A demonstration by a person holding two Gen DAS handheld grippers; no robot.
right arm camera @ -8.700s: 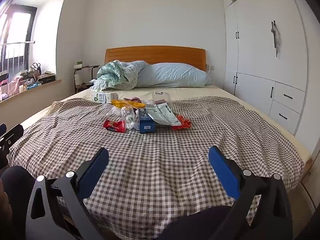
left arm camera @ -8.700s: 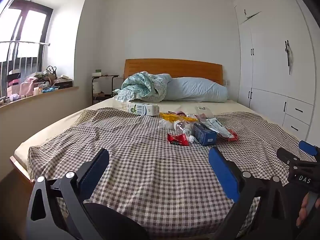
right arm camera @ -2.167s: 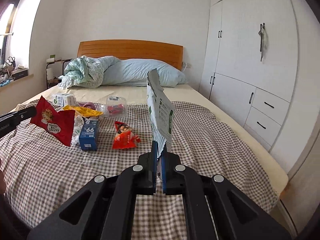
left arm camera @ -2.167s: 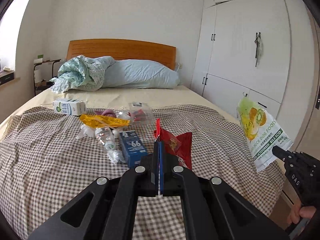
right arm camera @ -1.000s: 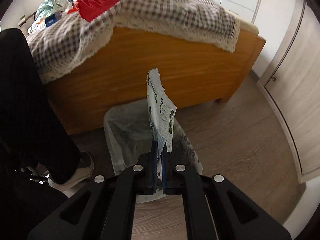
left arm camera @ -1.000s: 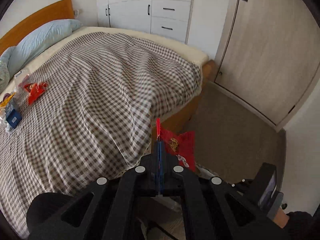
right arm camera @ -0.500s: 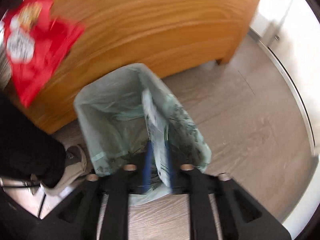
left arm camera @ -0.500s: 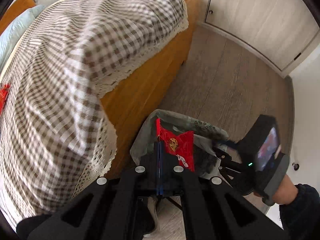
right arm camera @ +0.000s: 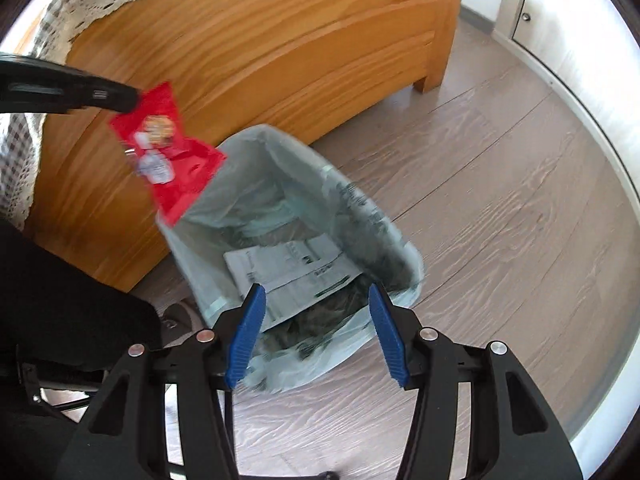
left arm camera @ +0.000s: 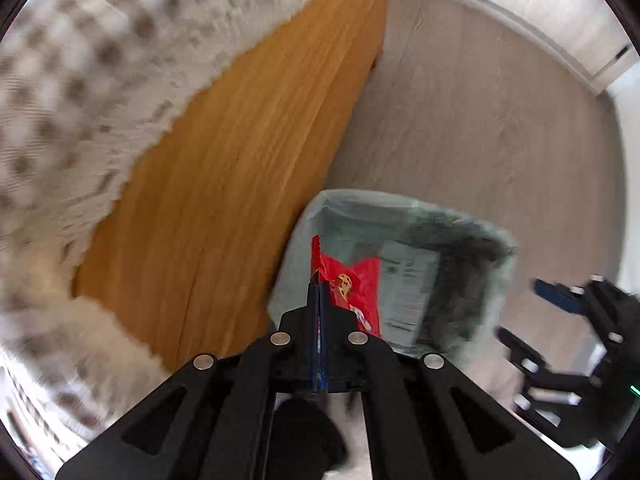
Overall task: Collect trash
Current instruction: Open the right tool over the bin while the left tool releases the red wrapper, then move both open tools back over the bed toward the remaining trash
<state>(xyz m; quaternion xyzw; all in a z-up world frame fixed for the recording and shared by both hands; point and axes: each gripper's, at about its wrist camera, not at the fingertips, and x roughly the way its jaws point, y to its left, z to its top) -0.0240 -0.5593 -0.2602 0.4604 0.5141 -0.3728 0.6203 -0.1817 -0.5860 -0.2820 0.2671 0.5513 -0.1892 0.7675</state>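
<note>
One crinkled red snack wrapper point(right arm camera: 168, 152) with white print hangs above the lined bin point(right arm camera: 384, 224).

Glossy red foil wrapper point(right arm camera: 168, 152), thin translucent plastic bin liner point(right arm camera: 360, 208), varnished wooden bed frame point(right arm camera: 280, 40), matt wood-grain floor point(right arm camera: 500, 200)

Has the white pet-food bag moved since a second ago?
Yes. The white bag has dropped from between the opening right gripper into the lined trash bin beside the wooden bed frame; nothing is between its fingers.
</note>
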